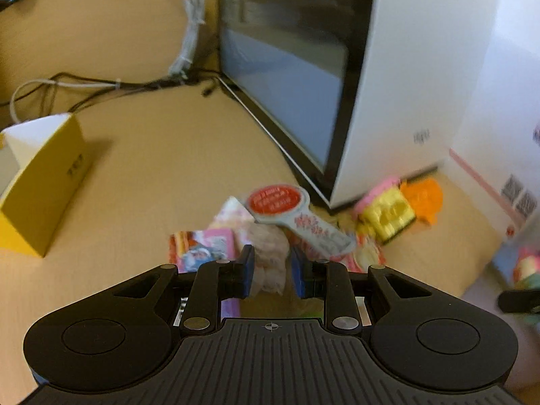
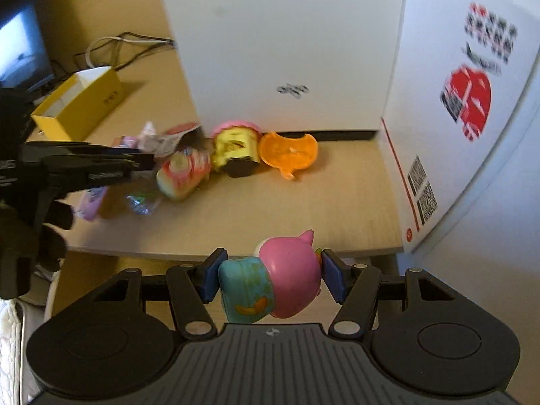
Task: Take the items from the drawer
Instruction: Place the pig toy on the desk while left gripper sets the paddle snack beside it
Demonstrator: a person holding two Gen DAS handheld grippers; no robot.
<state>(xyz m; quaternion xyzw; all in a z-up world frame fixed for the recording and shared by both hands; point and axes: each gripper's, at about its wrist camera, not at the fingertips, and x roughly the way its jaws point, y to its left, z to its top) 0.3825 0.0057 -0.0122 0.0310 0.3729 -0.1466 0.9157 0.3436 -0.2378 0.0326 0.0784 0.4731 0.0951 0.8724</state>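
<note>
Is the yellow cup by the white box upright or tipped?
Tipped: the yellow cup lies on its side on the table, beside the orange piece.

A pale wooden tabletop [image 1: 162, 155] is carrying a dark monitor [image 1: 287, 77] and a tall white box [image 2: 287, 44], with cables [image 1: 84, 84] trailing behind a yellow box [image 1: 44, 182].

Nothing prints legibly: the white box's [image 2: 290, 50] logo, the carton's [image 2: 472, 77] codes and the packet's [image 1: 300, 216] red label are blurred.
</note>
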